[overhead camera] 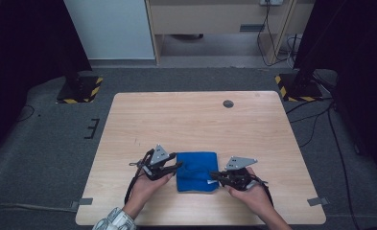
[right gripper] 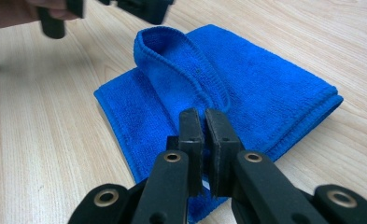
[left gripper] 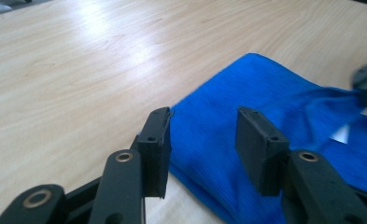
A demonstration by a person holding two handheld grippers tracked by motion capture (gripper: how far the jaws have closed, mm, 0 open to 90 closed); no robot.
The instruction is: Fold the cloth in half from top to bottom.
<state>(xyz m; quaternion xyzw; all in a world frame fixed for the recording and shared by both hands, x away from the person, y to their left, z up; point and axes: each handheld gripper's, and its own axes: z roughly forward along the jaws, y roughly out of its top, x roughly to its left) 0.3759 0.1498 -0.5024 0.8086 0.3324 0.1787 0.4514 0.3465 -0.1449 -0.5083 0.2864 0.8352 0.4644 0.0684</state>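
Blue folded cloth (overhead camera: 196, 171) on wooden table (overhead camera: 195, 120), right hand-held gripper (right gripper: 204, 122) pinching its edge, left hand-held gripper (left gripper: 202, 135) spread.

Even soft overhead light, white glare on the table (left gripper: 125, 51), dark room edges, mildly blurred close views

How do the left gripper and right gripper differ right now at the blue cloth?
The left gripper stands with its jaws apart over the edge of the blue cloth, its pads not pressing on it; the right gripper has its jaws nearly together, apparently pinching a raised fold. In the high view the left gripper sits at the cloth's left edge, the right gripper at its near right corner. Both are black, hand-held, and low over the wooden table.
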